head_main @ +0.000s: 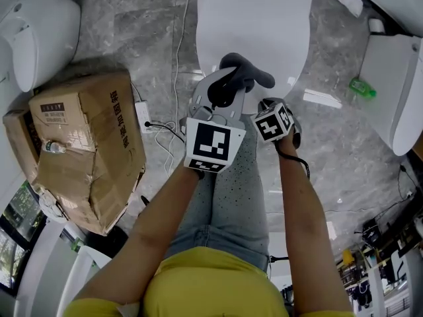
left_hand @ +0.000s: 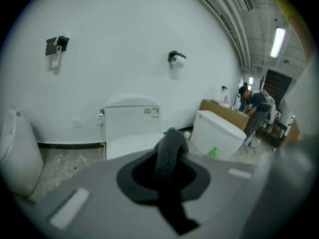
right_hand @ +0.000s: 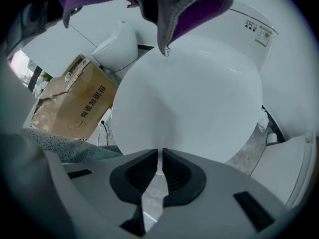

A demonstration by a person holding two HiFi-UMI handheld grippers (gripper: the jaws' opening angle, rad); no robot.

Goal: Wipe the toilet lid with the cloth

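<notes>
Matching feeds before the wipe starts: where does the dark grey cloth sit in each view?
Head view: dark grey cloth at centre, over the near edge of the white oval toilet lid.
Left gripper view: cloth at lower centre, between the jaws.
Right gripper view: cloth at the top edge, hanging above the lid.
Shared landmark: that lid.

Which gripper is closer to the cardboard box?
Left. The left gripper is right of the cardboard box in the head view; the right gripper is farther right, past the left one.
</notes>
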